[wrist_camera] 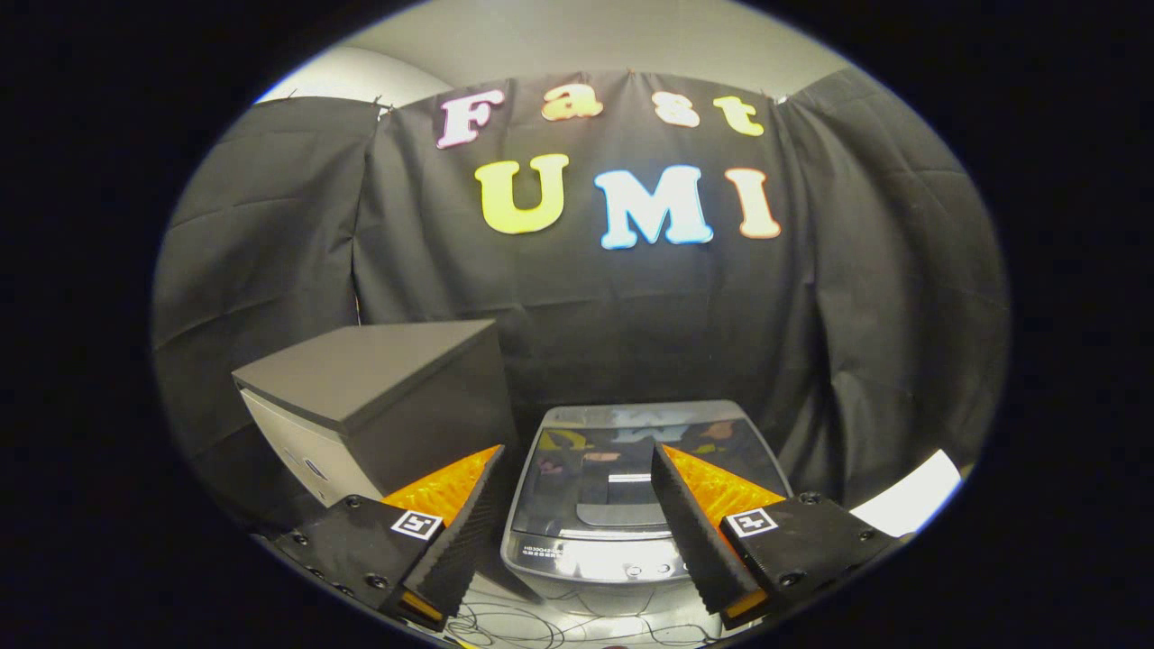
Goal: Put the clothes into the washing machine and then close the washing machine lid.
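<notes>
You are holding the gripper (577, 532) with its fingers spread wide and nothing between them, hovering above and short of the machine.

Just ahead, framed in the gap between the fingers, the small grey top-loading washing machine with a glossy dark glass lid (645, 469) is sitting against the booth's black cloth wall. Its lid is lying flat and closed, throwing back reflections; a pale control strip with small buttons (622, 568) is running along the near edge.

Beside the machine, beyond the left finger, a dark-topped box with pale sides (379, 406) is standing. A white sheet-like edge (911, 496) is peeking out past the right finger. Thin cables (514, 626) are trailing on the floor below.

No clothes are in sight. Judgement: a closed lid and an empty gripper are fitting either clothes yet to be loaded, or clothes already inside with the lid shut after them. Whether anything is lying in the drum, you cannot tell through the glass.
</notes>
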Demonstrator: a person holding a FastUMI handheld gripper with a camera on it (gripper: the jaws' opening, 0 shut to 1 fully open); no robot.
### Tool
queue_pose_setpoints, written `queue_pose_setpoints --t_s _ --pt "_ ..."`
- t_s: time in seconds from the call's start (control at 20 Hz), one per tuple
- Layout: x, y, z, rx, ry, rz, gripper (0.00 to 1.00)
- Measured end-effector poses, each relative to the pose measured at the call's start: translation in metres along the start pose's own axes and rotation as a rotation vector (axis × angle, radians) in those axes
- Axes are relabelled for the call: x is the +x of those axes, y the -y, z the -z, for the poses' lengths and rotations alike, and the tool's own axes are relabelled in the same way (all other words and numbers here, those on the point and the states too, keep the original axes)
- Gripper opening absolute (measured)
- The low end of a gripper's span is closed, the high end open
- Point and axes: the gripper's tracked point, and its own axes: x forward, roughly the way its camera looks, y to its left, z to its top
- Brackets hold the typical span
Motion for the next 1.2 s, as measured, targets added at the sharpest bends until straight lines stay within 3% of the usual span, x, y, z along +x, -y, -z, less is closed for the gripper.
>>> queue_pose_setpoints --t_s 0.35,0.7,1.2 --pt "-0.087 -0.011 -0.034 0.024 0.187 0.029 0.98" --pt "-0.155 -0.017 -0.014 -0.004 0.181 0.014 0.98" --pt "-0.186 -0.01 -0.018 -0.002 0.212 0.016 0.98"
